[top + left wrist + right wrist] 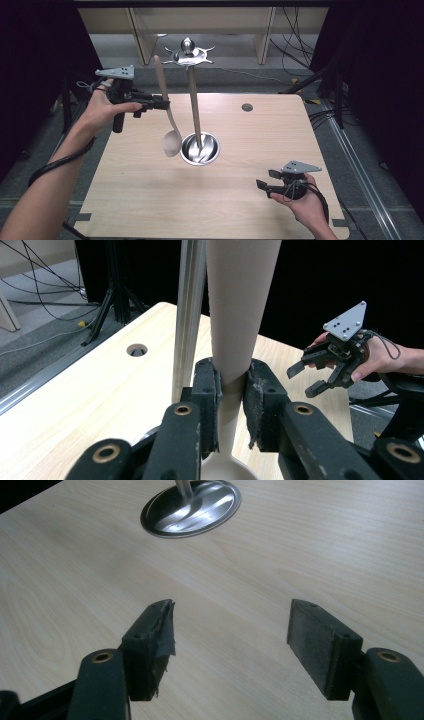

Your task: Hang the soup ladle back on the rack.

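Observation:
A pale wooden spoon (pixel 167 107) hangs upright in the air, bowl down, left of a metal utensil stand. My left gripper (pixel 164 104) is shut on its handle about midway; in the left gripper view the pads (pixel 209 390) press the handle (pixel 235 315) from both sides. The stand has a round steel base (pixel 200 148), a tall pole (pixel 194 102) and a hooked top (pixel 188 54). My right gripper (pixel 264 181) rests open near the table's front right, nothing between its jaws (pixel 230 640), facing the stand's base (pixel 192 507).
The light wood table (pixel 150 200) has a round cable hole (pixel 247 107) at the back right. Beyond the table's far edge are wooden furniture legs and cables on the floor. Dark curtains flank both sides.

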The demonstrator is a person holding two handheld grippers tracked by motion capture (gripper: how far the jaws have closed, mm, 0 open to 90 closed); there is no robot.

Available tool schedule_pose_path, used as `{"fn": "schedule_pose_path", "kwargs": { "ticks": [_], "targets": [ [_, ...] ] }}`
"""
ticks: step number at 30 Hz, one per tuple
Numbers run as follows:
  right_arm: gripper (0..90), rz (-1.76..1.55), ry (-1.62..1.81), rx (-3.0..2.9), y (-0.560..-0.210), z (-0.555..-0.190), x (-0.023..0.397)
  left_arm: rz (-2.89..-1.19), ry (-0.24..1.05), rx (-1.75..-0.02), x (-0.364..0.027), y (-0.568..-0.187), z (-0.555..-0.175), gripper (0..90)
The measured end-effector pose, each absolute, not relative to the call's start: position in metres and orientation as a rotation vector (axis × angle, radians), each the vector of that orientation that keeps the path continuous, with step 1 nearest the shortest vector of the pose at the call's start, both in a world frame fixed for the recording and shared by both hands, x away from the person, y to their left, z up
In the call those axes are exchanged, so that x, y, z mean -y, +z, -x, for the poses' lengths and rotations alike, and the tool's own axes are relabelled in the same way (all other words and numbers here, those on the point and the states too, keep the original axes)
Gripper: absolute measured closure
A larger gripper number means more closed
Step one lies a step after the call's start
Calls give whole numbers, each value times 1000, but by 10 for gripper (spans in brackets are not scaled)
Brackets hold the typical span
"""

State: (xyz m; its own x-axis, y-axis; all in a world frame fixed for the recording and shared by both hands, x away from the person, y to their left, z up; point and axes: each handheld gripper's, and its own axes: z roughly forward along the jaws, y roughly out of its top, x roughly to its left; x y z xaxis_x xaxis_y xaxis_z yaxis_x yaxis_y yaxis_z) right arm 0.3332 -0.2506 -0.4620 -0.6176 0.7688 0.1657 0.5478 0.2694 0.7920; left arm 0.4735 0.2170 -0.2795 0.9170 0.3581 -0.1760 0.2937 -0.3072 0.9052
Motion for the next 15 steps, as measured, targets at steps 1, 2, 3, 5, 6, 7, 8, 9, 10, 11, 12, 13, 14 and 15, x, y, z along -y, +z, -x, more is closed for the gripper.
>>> {"fn": "schedule_pose_path", "kwargs": {
  "ticks": [1, 2, 3, 5, 6, 7, 8, 9, 10, 11, 12, 13, 14, 15],
  "targets": [
    [358, -1218, 1268, -2288, -462, -333, 251, -1910, 69, -477, -217, -279, -474, 757],
    [358, -1218, 1275, -2294, -462, -333, 251, -1927, 66, -475, -216, -279, -474, 757],
    [358, -1223, 1301, -2307, -463, -334, 250, -1937, 69, -483, -215, -279, -473, 757],
    [358, -1226, 1300, -2307, -463, -334, 250, -1938, 59, -484, -215, -279, -473, 757],
    [358, -1226, 1300, -2307, -463, -334, 250, -1946, 58, -483, -215, -279, -474, 757],
    [358, -1222, 1278, -2299, -462, -333, 251, -1953, 57, -492, -214, -278, -473, 757],
    [358, -1222, 1278, -2299, -462, -333, 251, -1958, 54, -493, -214, -278, -473, 757],
    [358, -1222, 1278, -2299, -462, -333, 251, -1966, 51, -496, -214, -277, -474, 757],
    [358, -1220, 1271, -2299, -462, -333, 251, -1968, 50, -496, -214, -276, -474, 757],
    [358, -1270, 1299, -2301, -462, -332, 249, -1971, 42, -498, -213, -276, -474, 757],
    [358, -1271, 1297, -2300, -462, -332, 249, -1977, 46, -504, -213, -275, -474, 757],
    [358, -1271, 1300, -2300, -462, -331, 249, -1983, 42, -504, -213, -275, -474, 757],
    [358, -1271, 1300, -2300, -462, -331, 249, -1983, 42, -504, -213, -275, -474, 757],
    [358, -1271, 1300, -2300, -462, -331, 249, -1988, 39, -504, -213, -275, -474, 757]
  ]
}}
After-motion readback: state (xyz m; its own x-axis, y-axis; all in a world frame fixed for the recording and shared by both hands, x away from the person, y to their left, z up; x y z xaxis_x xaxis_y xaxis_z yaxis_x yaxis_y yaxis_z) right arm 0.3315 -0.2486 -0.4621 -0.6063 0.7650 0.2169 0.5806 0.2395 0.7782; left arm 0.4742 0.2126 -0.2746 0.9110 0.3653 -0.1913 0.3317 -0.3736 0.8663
